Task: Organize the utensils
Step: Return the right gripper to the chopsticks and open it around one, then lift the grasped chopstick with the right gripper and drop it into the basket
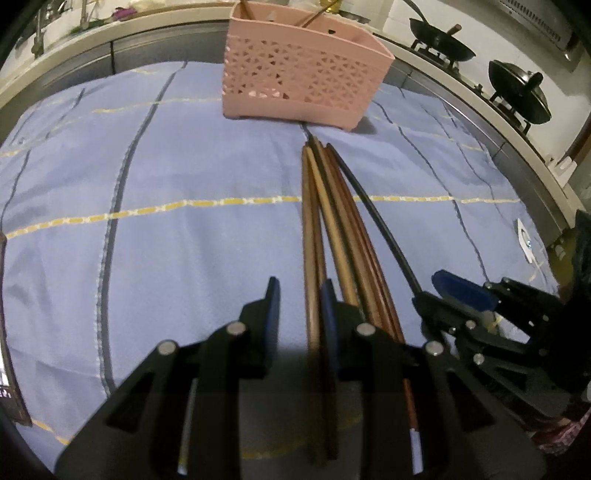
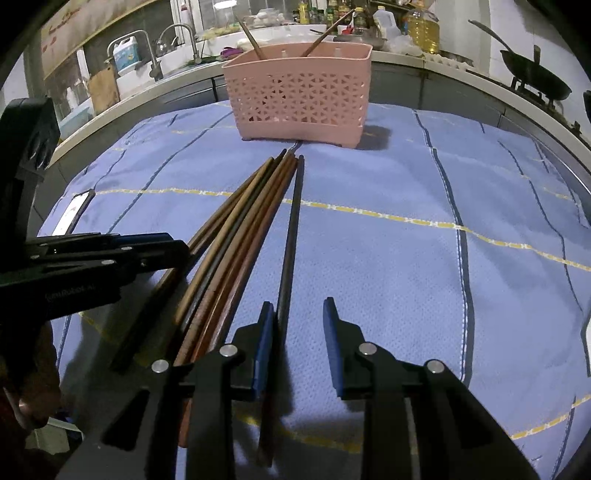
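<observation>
Several wooden chopsticks (image 1: 332,221) (image 2: 251,221) lie side by side on the blue cloth, tips pointing at a pink perforated basket (image 1: 306,81) (image 2: 299,92). Two sticks stand in the basket. My left gripper (image 1: 300,295) (image 2: 181,243) is low over the near ends. One brown chopstick (image 1: 312,266) runs between its jaws, close to the right pad, with a gap on the left. My right gripper (image 2: 298,314) (image 1: 428,288) straddles the black chopstick (image 2: 291,229) (image 1: 376,218), which lies along its left pad. Both grippers are open.
The blue checked cloth (image 2: 406,258) covers the table. Behind it runs a kitchen counter with a sink and taps (image 2: 155,55), bottles (image 2: 421,26) and black woks (image 1: 439,40) (image 2: 535,77) on a stove. A flat white-faced object (image 2: 72,214) lies at the cloth's left edge.
</observation>
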